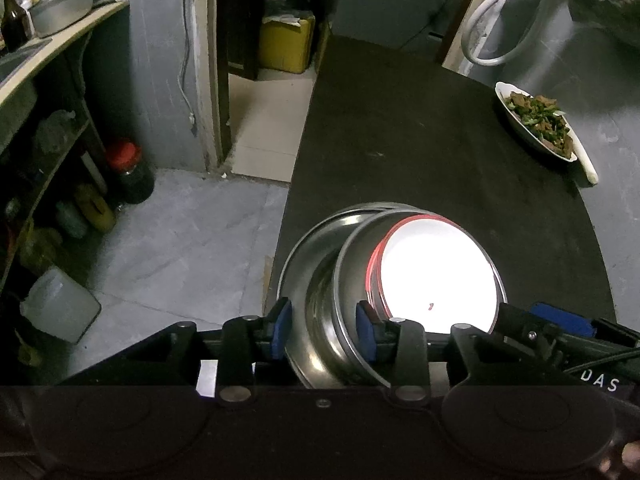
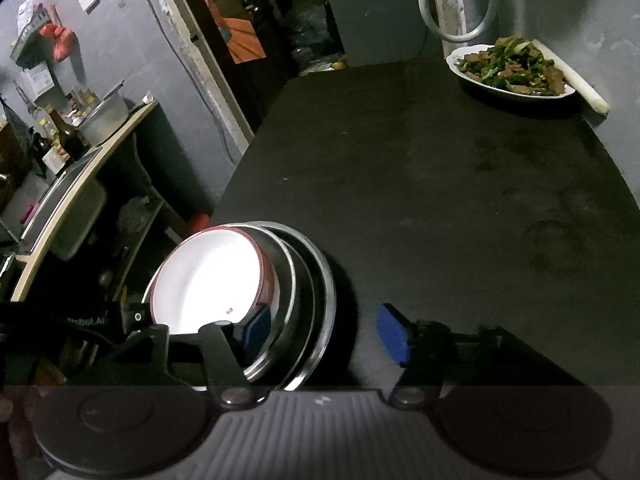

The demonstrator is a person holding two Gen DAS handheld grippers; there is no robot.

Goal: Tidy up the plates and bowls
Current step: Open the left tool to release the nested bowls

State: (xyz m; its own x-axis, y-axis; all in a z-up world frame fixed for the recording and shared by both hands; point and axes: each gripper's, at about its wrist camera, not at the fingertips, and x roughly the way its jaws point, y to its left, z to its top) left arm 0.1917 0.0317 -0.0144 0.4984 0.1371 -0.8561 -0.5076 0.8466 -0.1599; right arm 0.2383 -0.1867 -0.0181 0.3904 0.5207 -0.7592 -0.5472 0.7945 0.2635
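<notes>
Two steel bowls (image 1: 320, 300), right wrist view: red bag (image 2: 58, 42)

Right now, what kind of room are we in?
Probably a small home kitchen. A plate of cooked food sits on the dark table, and a big metal pot and bottles stand on a counter.

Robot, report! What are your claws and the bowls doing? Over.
Left gripper clamps steel bowl. Right gripper open. White dish nested inside. Food plate far off.
</notes>
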